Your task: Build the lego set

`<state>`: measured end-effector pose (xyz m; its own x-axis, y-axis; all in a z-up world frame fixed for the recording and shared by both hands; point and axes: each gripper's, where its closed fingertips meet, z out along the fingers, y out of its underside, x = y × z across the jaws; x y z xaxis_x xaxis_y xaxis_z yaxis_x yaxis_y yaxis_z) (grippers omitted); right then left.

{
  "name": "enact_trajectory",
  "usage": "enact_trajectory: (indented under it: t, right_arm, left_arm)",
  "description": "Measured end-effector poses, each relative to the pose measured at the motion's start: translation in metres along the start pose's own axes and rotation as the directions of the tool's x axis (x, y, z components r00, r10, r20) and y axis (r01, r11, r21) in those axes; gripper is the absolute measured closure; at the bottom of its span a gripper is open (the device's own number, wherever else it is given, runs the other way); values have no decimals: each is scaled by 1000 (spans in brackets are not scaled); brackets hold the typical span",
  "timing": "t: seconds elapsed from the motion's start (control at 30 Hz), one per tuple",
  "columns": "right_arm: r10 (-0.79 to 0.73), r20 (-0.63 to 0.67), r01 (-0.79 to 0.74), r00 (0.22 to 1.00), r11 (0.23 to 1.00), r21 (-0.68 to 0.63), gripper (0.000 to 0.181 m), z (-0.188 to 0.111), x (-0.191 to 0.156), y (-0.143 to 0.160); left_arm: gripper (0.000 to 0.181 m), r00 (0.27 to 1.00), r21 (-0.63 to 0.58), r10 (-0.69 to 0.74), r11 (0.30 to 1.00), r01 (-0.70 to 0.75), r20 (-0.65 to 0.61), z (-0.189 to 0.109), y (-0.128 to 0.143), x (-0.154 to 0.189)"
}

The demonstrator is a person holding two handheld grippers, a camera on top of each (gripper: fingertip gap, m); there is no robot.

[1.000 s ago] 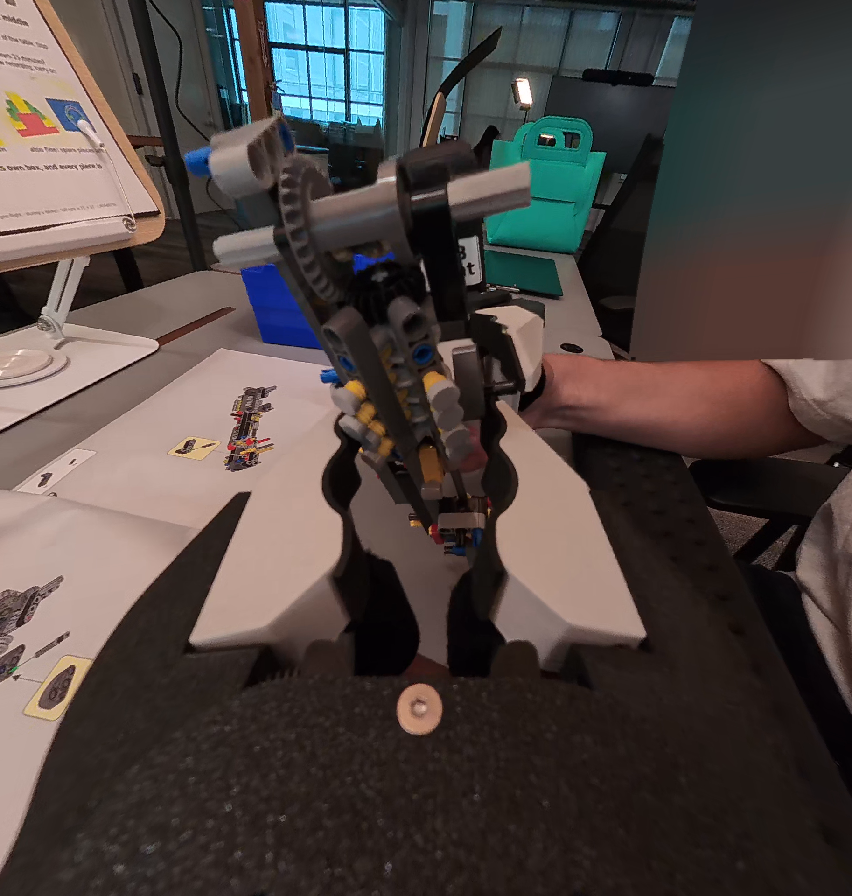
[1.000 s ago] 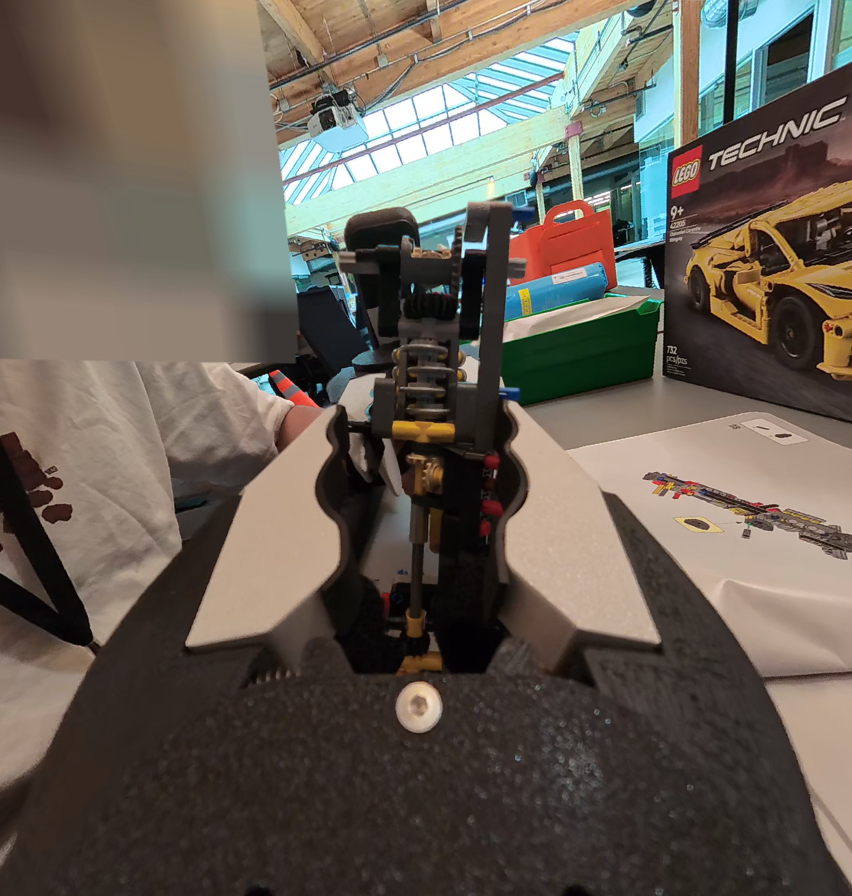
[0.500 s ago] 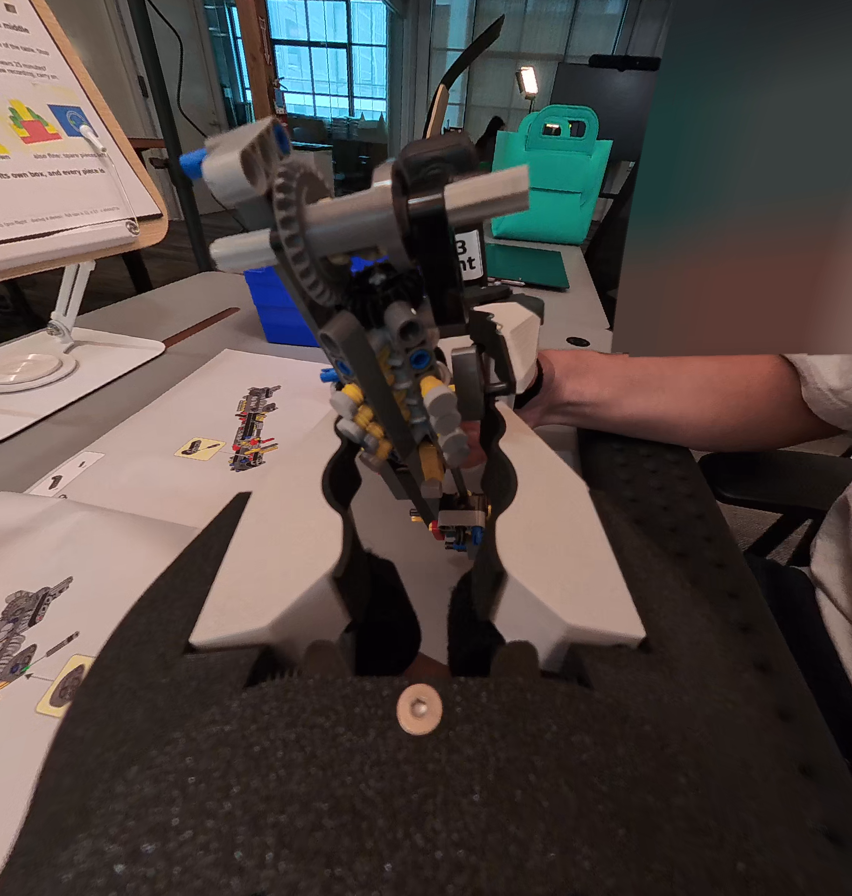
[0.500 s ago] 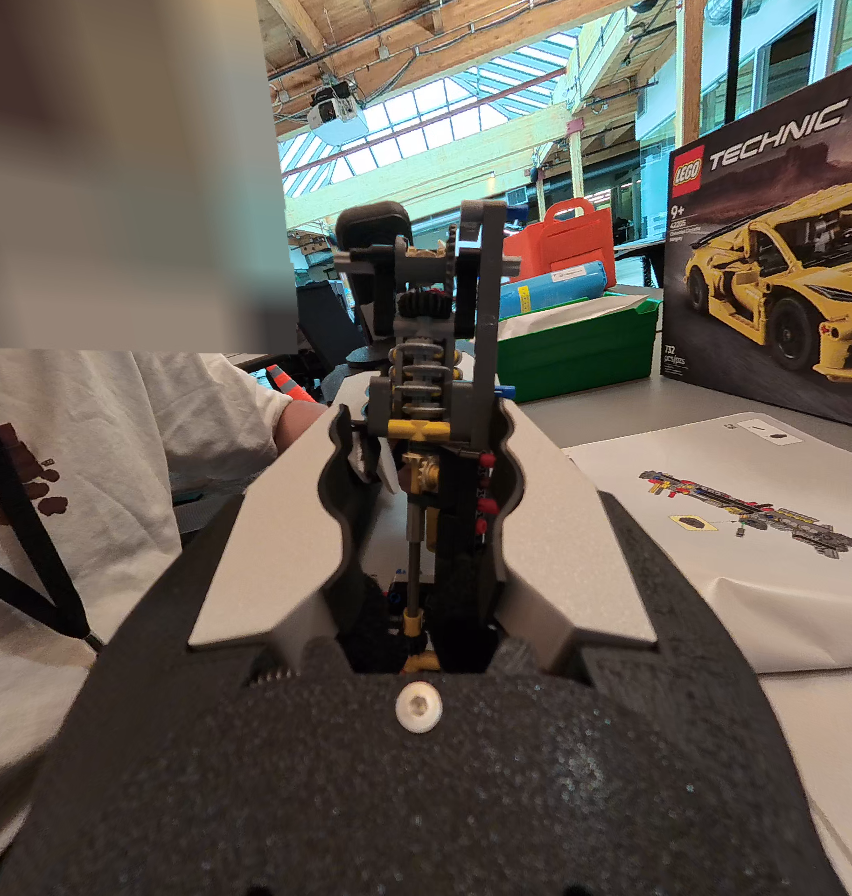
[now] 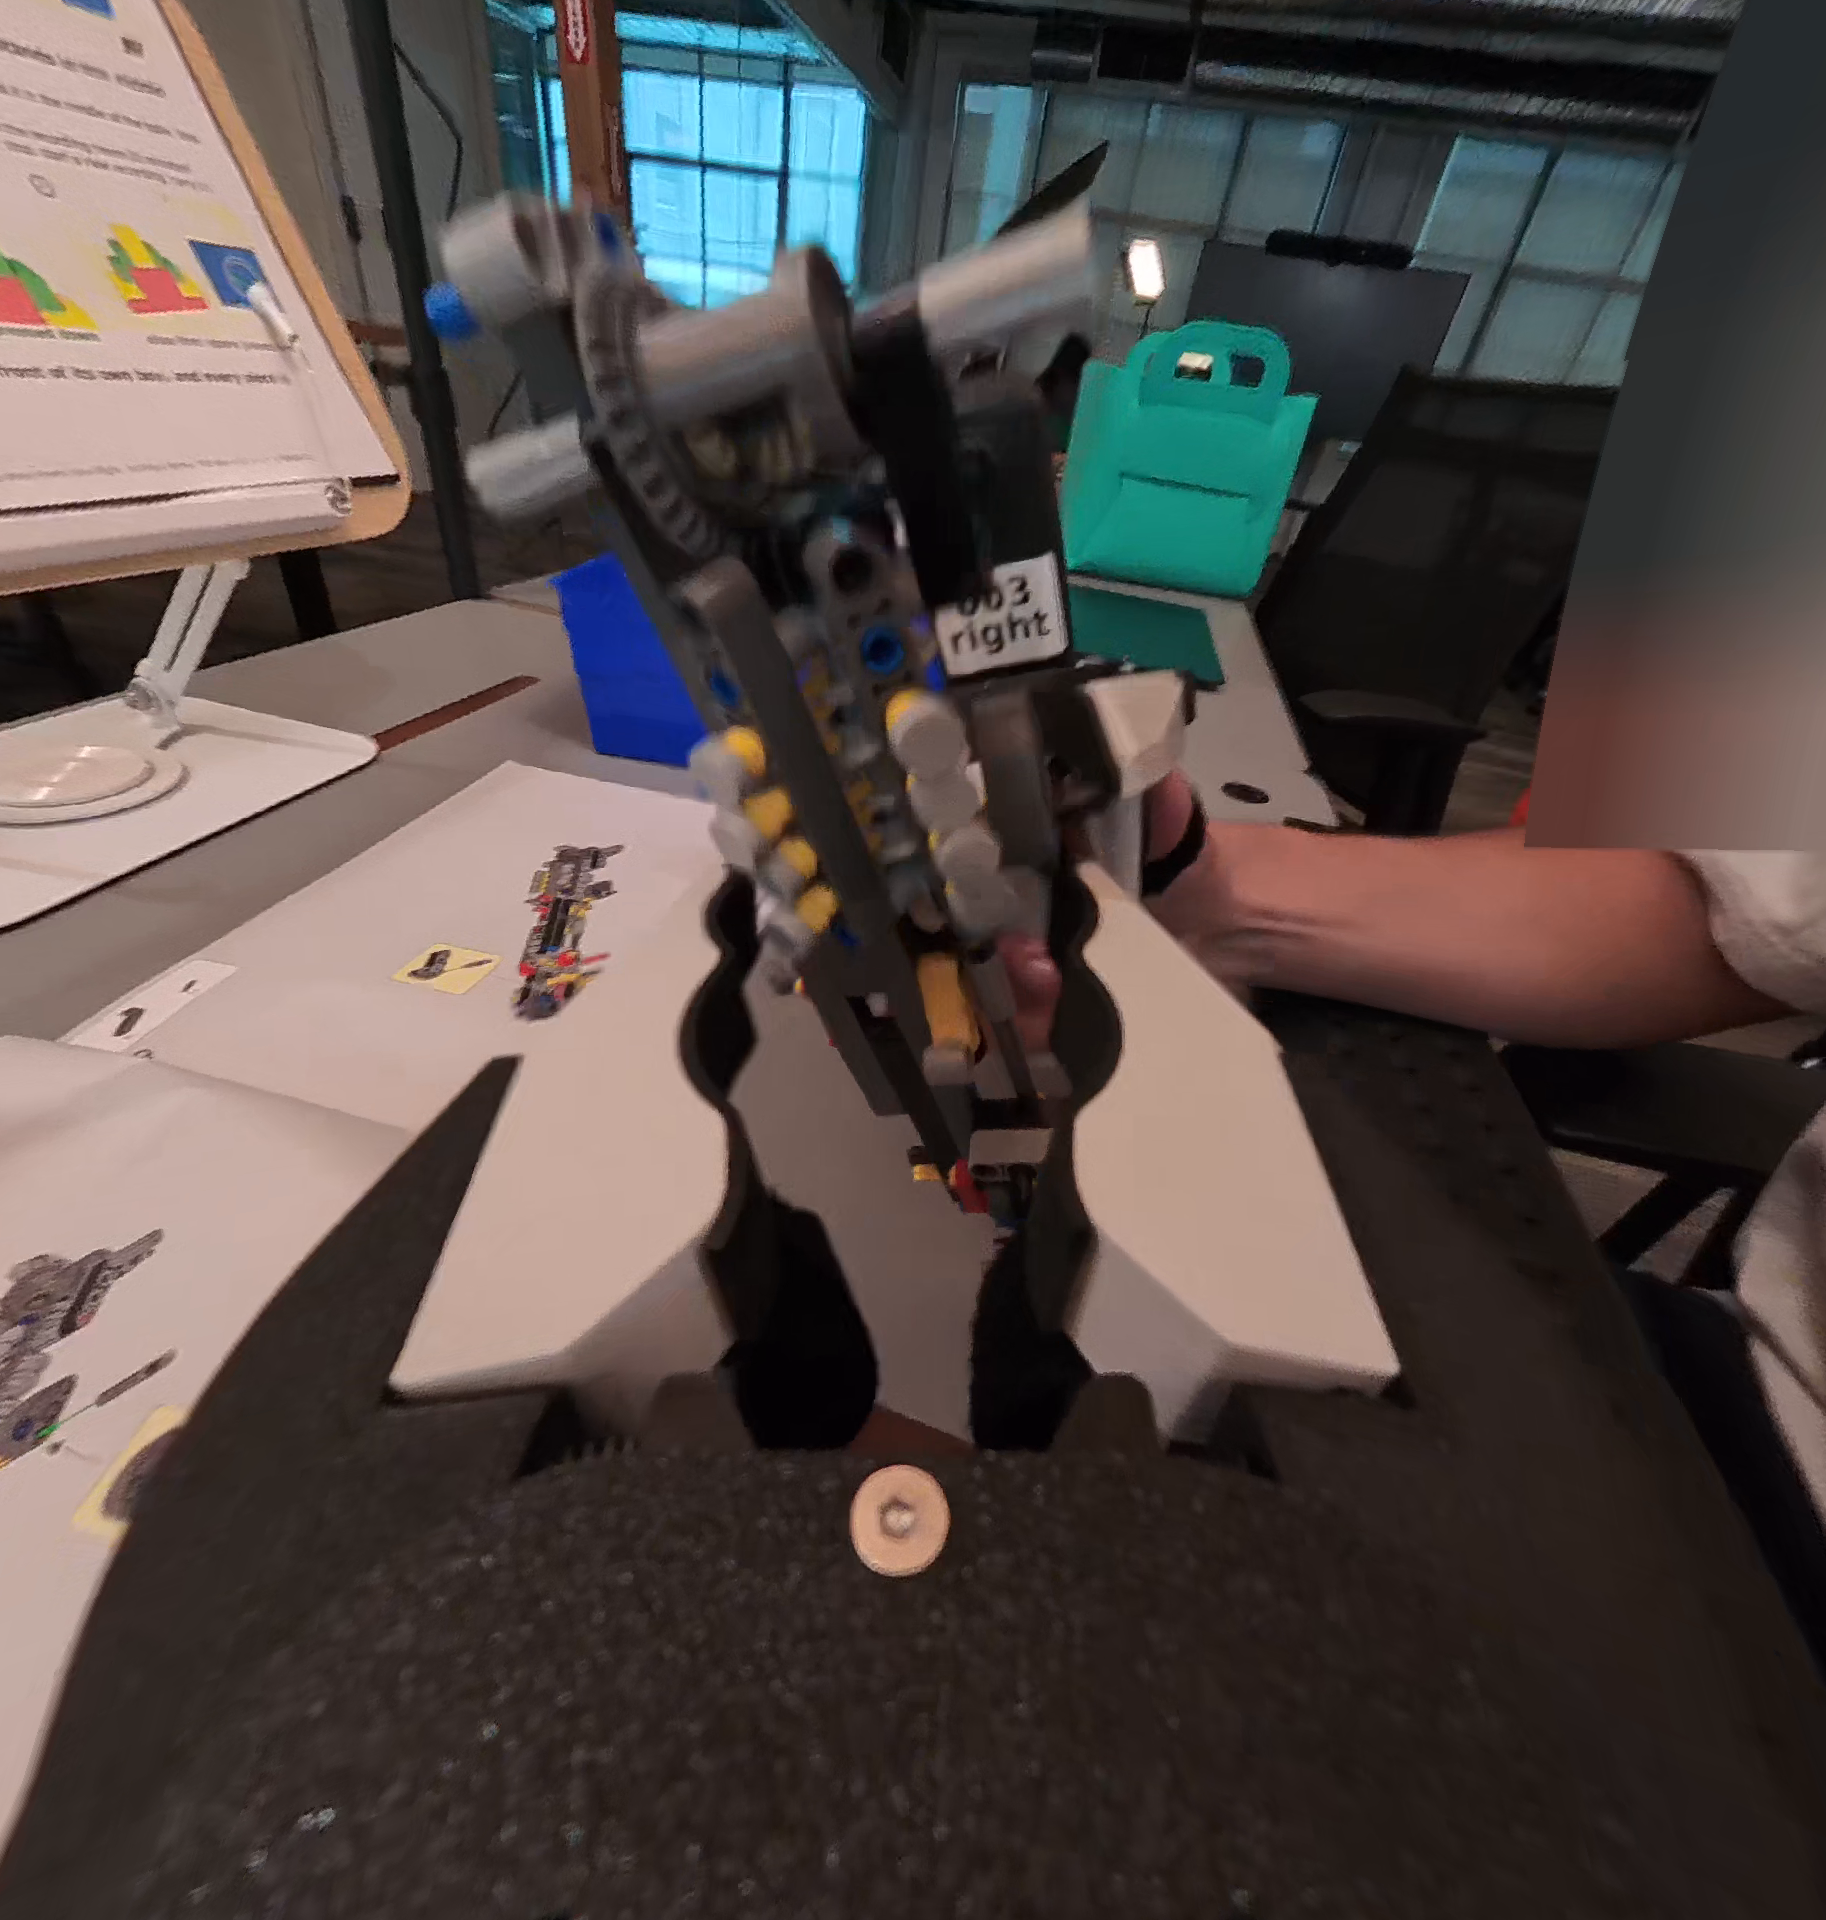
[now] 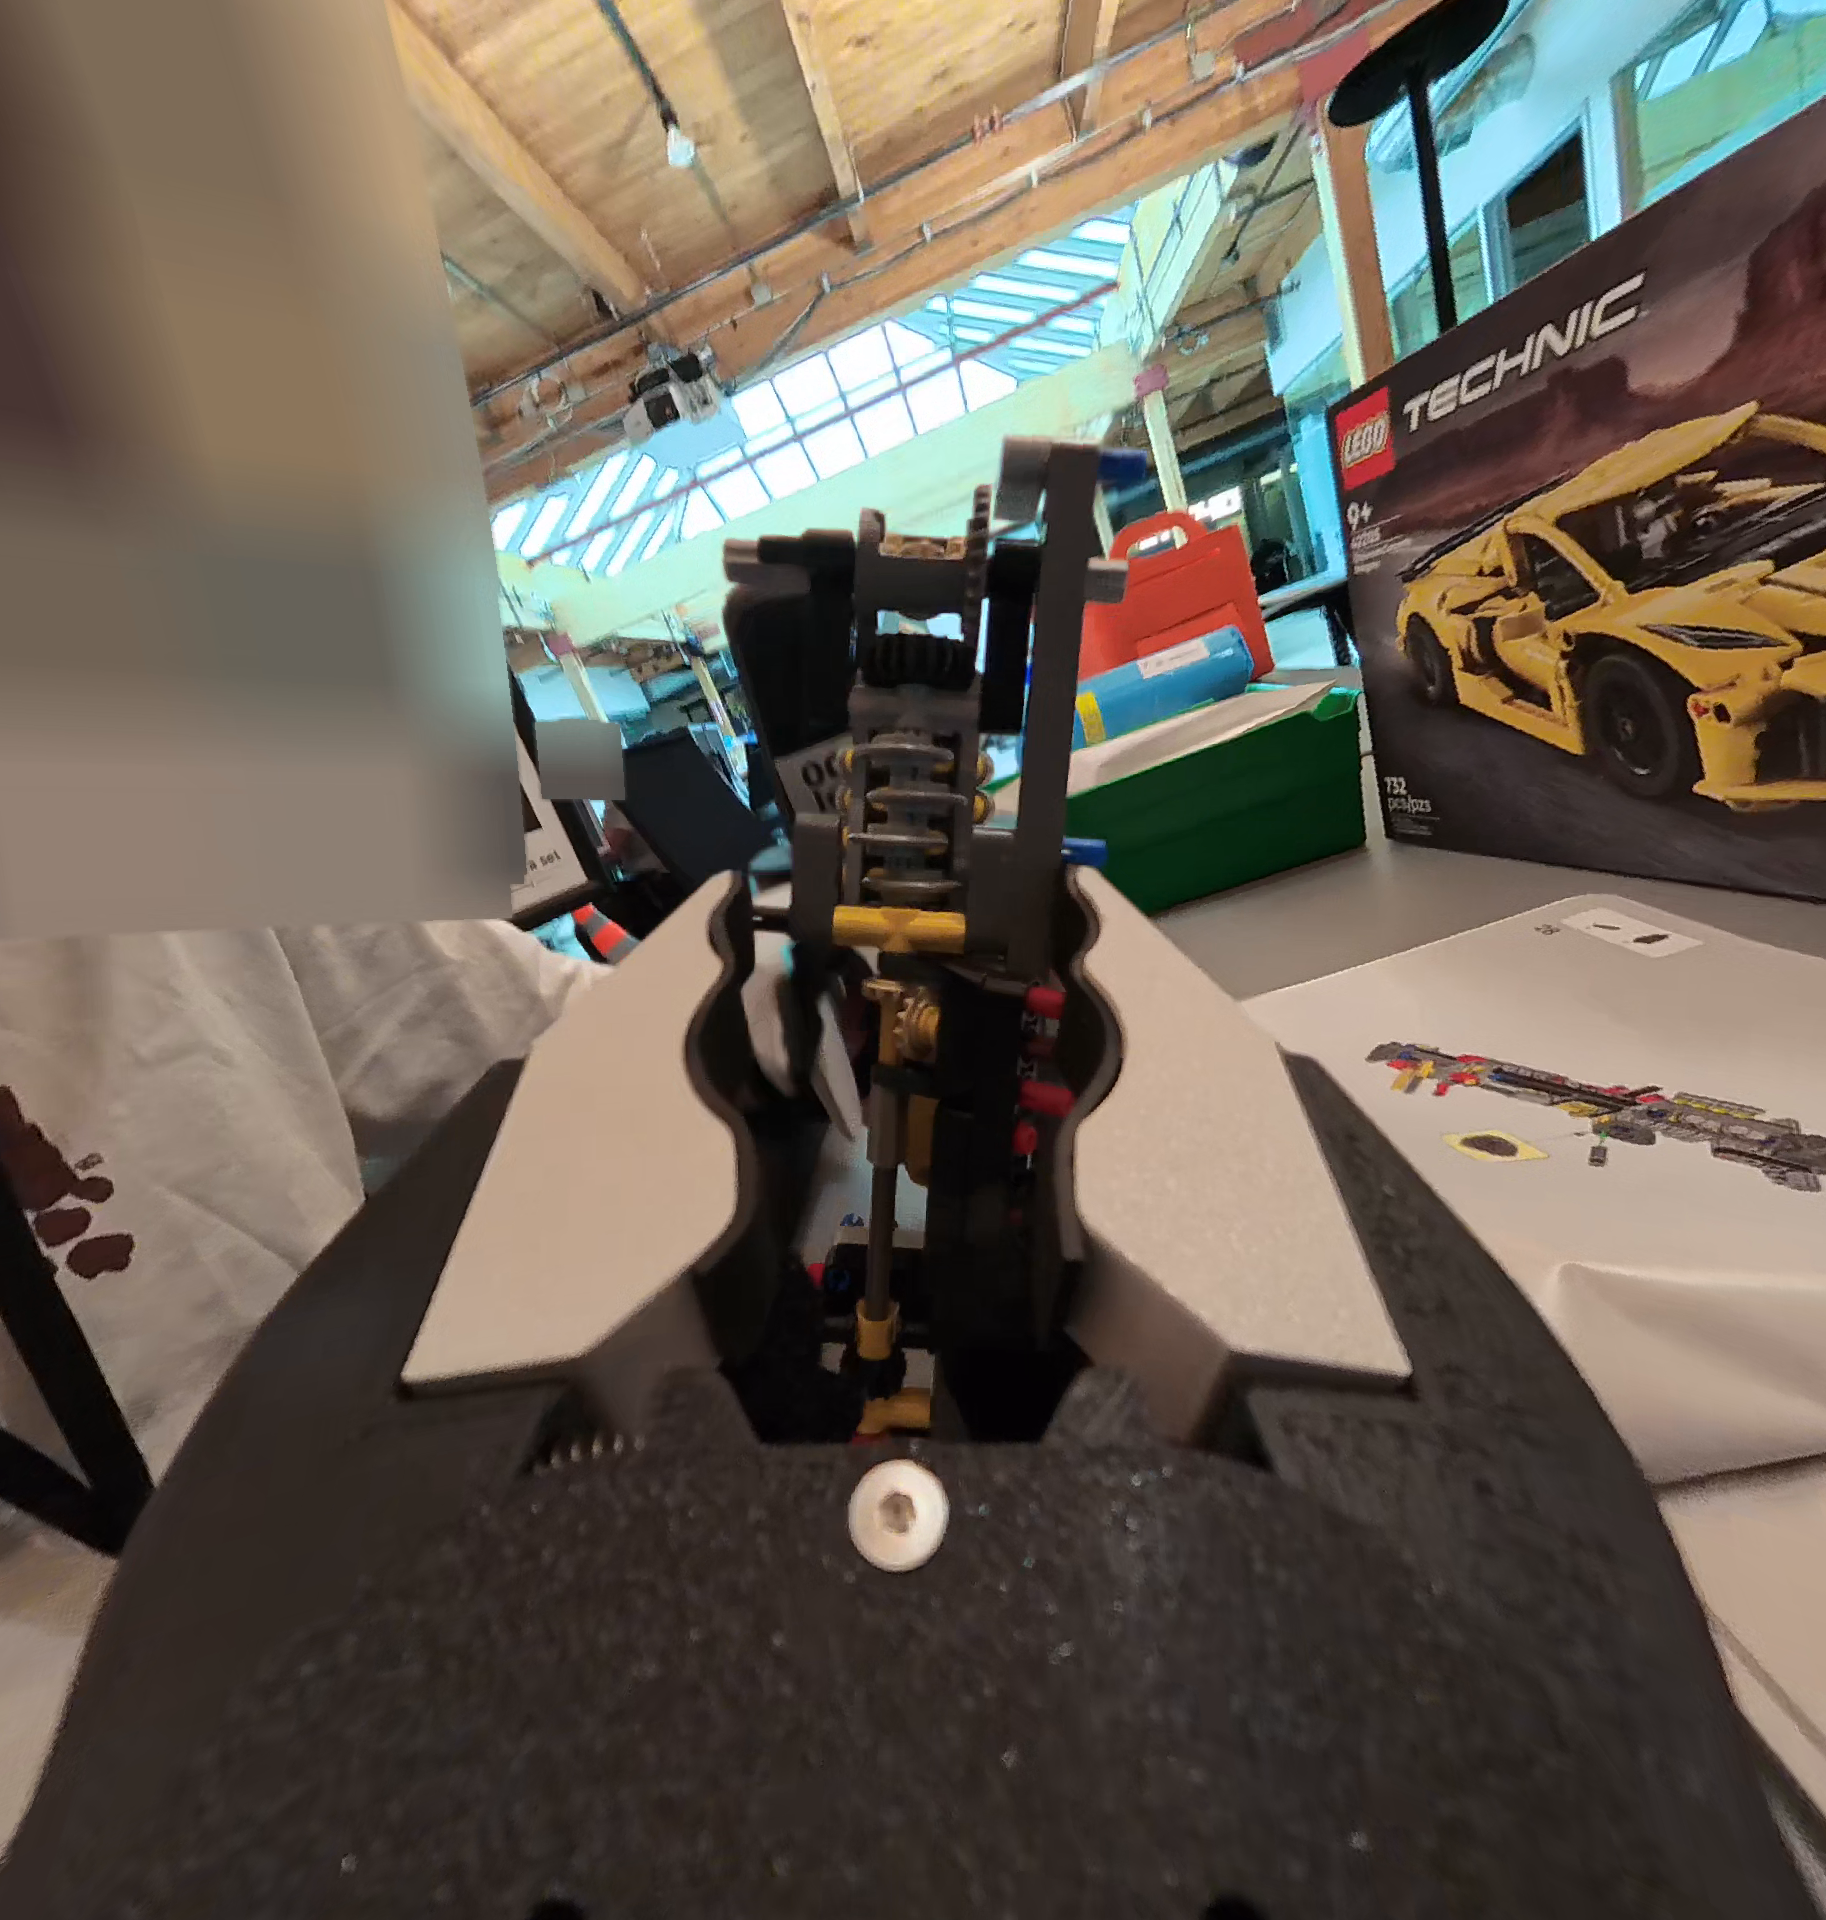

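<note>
The lego build (image 5: 867, 831) stands upright in the air above the table, a long dark grey frame studded with yellow, grey and blue pins, and both grippers meet on it. The right gripper (image 6: 904, 997) has its 2 fingers closed on the lower half of the build, whose right face sits against the right finger (image 6: 1189, 1122); on the left a dark gap shows between the build and the left finger (image 6: 618, 1122). The left gripper (image 5: 893, 977) faces it from the other side, its fingers set a little wider. The build leans to the right between them and its lower end lies near the right finger (image 5: 1189, 1122), with open space on the left side. Whether this gripper presses on the build or only brackets it cannot be told, as the view is blurred.

The top of the build, with a curved toothed piece and grey cross bars, rises well clear of both sets of fingertips. Below, the open instruction booklet (image 5: 369, 935) lies flat on the table (image 6: 1293, 935). The set's box (image 6: 1636, 582) stands at the far right edge, with a green bin (image 6: 1231, 810) beside it and a blue bin (image 5: 618, 665) behind the booklet.
</note>
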<state>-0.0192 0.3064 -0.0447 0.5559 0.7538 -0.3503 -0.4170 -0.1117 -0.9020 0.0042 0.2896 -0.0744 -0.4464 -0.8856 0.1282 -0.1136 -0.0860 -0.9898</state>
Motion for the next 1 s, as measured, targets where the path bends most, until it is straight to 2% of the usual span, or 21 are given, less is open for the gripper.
enact_trajectory:
  t: [0.03, 0.1, 0.2, 0.37, 0.47, 0.67, 0.73, 0.83, 0.93, 1.0]
  right_arm:
    - [23, 8, -23, 1000, 999, 25, 123, -1, 0, -3]
    - [84, 13, -84, 996, 995, 57, 124, -3, 4, -6]
    - [88, 6, -88, 996, 993, 77, 124, -7, 6, -8]
    - [130, 31, -132, 991, 988, 78, 124, -16, 1, -11]
    - [173, -22, -172, 985, 984, 41, 124, -27, 7, -3]
    - [178, -163, -196, 970, 975, -103, 125, -52, 6, 29]
    - [173, -156, -198, 972, 967, -158, 120, -58, -5, 38]
    - [96, -158, -135, 983, 957, -257, 108, -62, -14, 55]
    - [58, -136, -103, 989, 932, -348, 112, -58, -20, 75]
    - [127, -73, -145, 989, 929, -342, 122, -50, -33, 74]
  left_arm:
    - [120, 1000, -35, -9, 999, 9, 4, 2, 8, -3]
    - [119, 995, -75, -84, 994, 80, -46, 6, 19, 0]
    - [136, 990, -67, -115, 992, 110, -80, 7, 20, 2]
    - [139, 979, -68, -161, 986, 153, -127, 5, 18, 7]
    - [139, 971, -132, -198, 975, 181, -131, 4, 28, 6]
    - [139, 945, -375, -286, 903, 210, -159, 4, 61, 20]
    - [139, 913, -386, -348, 888, 248, -212, 4, 60, 30]
    - [140, 827, -377, -464, 862, 339, -319, 1, 48, 43]
    - [140, 760, -338, -518, 850, 405, -393, 0, 35, 47]
    - [140, 772, -333, -505, 857, 394, -387, 2, 37, 46]
